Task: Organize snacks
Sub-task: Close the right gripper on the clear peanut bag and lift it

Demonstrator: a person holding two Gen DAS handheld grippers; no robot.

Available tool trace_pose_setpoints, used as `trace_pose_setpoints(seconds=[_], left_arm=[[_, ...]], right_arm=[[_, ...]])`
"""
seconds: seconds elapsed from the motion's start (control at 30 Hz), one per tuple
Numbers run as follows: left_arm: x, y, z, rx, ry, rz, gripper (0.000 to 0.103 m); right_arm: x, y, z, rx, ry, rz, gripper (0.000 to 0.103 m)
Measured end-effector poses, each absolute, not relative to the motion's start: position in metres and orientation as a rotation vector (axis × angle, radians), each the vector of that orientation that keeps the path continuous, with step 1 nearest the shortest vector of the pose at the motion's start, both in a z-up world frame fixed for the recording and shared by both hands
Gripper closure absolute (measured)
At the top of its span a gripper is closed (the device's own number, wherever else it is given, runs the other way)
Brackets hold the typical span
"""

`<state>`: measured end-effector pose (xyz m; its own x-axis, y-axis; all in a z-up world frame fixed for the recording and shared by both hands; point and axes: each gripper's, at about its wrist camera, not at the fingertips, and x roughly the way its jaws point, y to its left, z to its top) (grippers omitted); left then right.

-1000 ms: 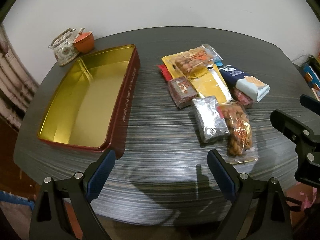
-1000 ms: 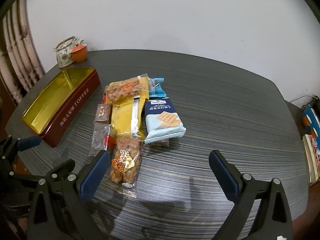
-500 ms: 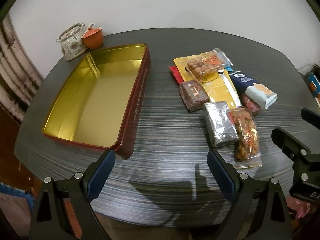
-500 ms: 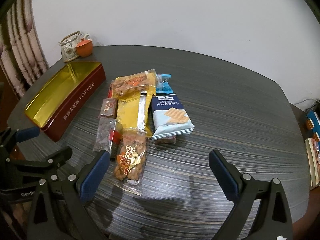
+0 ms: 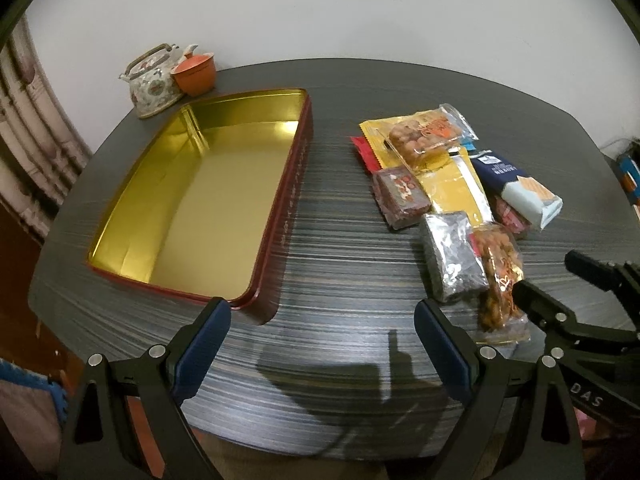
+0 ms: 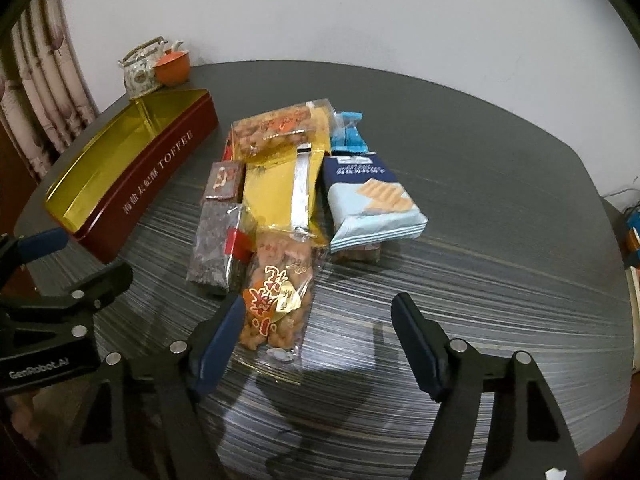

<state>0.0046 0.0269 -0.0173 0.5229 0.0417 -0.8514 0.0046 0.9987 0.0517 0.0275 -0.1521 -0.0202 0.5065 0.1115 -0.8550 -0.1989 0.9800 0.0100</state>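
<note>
A dark striped tabletop (image 5: 340, 264) carries an open red tin (image 5: 200, 196) with a gold inside at the left centre of the left wrist view, and nothing lies in it. In the right wrist view the tin (image 6: 132, 184) sits at the left, with "TOFFEE" printed on its side. A flowered teapot (image 5: 154, 80) and an orange cup (image 5: 196, 74) stand touching each other beyond the tin, at the upper left.

The snacks lie in a loose heap at the middle of the right wrist view, well apart from the tin. A clear bag of fried snacks (image 6: 276, 304) lies nearest the camera, with a dark foil-wrapped bar (image 6: 214, 248) just beside it on the left. Behind them lie a yellow packet (image 6: 280, 188), a small brown packet (image 6: 224, 180) and a blue and white cracker packet (image 6: 372, 200).

The right gripper (image 6: 318, 324) hangs low over the near end of the bag of fried snacks. Its jaws are closing, the bag lies partly between them, and the pads do not press it. The left gripper (image 5: 322, 330) stands wide open over bare tabletop at the bottom of its view, holding nothing.
</note>
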Motion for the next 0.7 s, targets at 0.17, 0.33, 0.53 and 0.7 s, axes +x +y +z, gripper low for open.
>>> trace_pose_setpoints(seconds=[0.17,0.33,0.53,0.7], left_arm=[[0.005,0.032,-0.017,0.044,1.019,0.031,0.01],[0.006,0.035,-0.017,0.035,1.019,0.03,0.01],[0.008,0.034,-0.018,0.033,1.027,0.024,0.01],[0.01,0.026,-0.018,0.033,1.041,-0.005,0.01]], right_arm=[[0.035,-0.145,-0.03,-0.097,1.054,0.193,0.034],[0.041,-0.139,-0.038,-0.092,1.075,0.201,0.036],[0.048,-0.138,-0.048,-0.076,1.103,0.207,0.049],[0.049,-0.137,-0.051,-0.09,1.111,0.208,0.064]])
